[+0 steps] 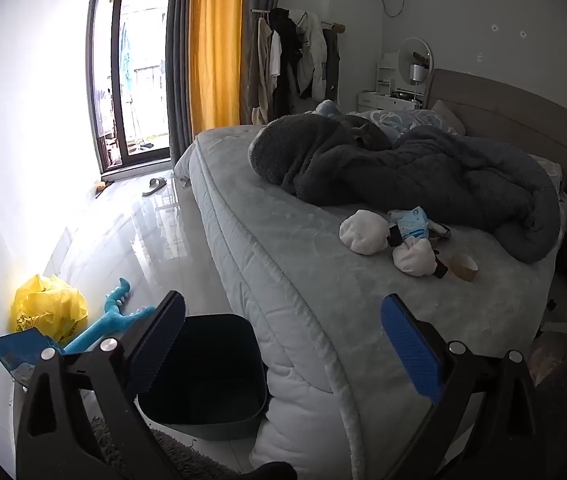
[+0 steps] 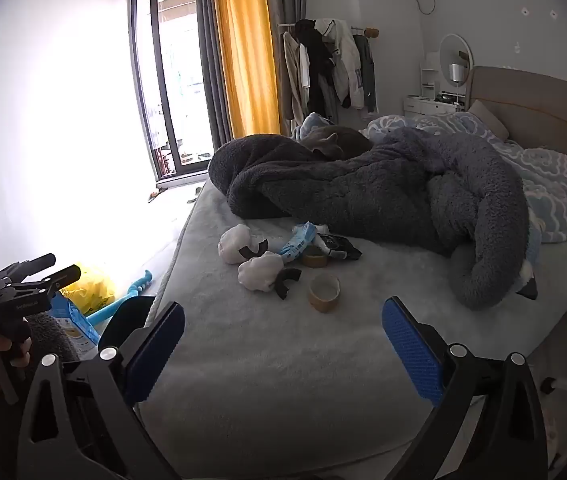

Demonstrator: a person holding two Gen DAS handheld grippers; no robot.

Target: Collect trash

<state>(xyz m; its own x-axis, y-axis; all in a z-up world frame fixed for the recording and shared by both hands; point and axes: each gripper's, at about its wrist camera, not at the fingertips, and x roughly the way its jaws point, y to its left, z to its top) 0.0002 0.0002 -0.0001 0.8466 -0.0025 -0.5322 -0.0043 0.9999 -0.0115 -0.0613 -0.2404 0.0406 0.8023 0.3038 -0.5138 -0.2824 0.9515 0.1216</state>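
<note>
Trash lies in a cluster on the grey bed (image 2: 283,360): two white crumpled wads (image 2: 261,274) (image 1: 363,232), a blue-white wrapper (image 2: 297,240) (image 1: 413,224), a black wrapper (image 2: 337,246) and two brown tape rolls (image 2: 324,292) (image 1: 463,267). A dark empty bin (image 1: 211,372) stands on the floor by the bed's corner. My left gripper (image 1: 283,352) is open above the bin and mattress corner, holding nothing. My right gripper (image 2: 283,356) is open over the bed, short of the nearer tape roll, also empty. The left gripper's body (image 2: 7,292) and the hand holding it show at the left of the right wrist view.
A yellow plastic bag (image 1: 49,308), a blue toy (image 1: 115,316) and a blue package (image 1: 15,354) lie on the floor by the wall. A dark fleece blanket (image 2: 383,192) with a grey cat (image 2: 335,142) fills the bed's far side. A slipper (image 1: 154,186) lies near the balcony door.
</note>
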